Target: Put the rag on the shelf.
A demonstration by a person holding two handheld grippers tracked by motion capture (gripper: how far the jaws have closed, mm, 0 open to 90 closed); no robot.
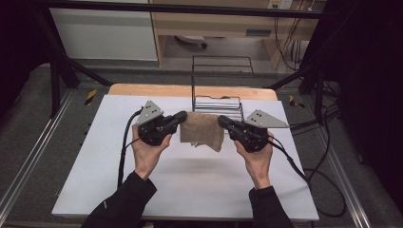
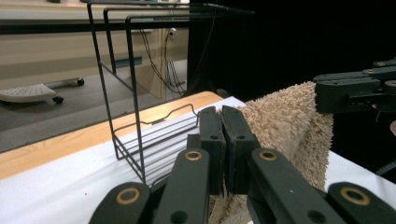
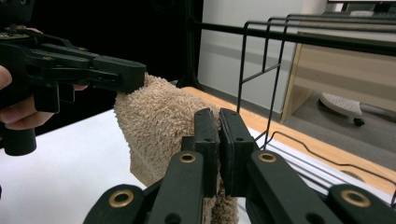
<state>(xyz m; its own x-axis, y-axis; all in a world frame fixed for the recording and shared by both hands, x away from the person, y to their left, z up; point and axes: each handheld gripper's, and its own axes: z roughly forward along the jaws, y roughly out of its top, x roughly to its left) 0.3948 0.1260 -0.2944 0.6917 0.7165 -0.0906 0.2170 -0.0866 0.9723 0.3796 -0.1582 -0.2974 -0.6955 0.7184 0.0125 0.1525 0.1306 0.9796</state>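
Unlabelled beige towel [image 1: 202, 131] between clamped tongs.

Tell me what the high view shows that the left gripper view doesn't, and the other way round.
High view: the person's forearms and hands, the left gripper and right gripper each clamped on an upper corner of the tan towel, which hangs above the white table.

Left gripper view: its own jaws seen close, pressed together on the towel's edge, and a wheeled chair base on the floor beyond.

Both: the towel, the black wire rack behind it, the table and the right gripper pinching the far corner.
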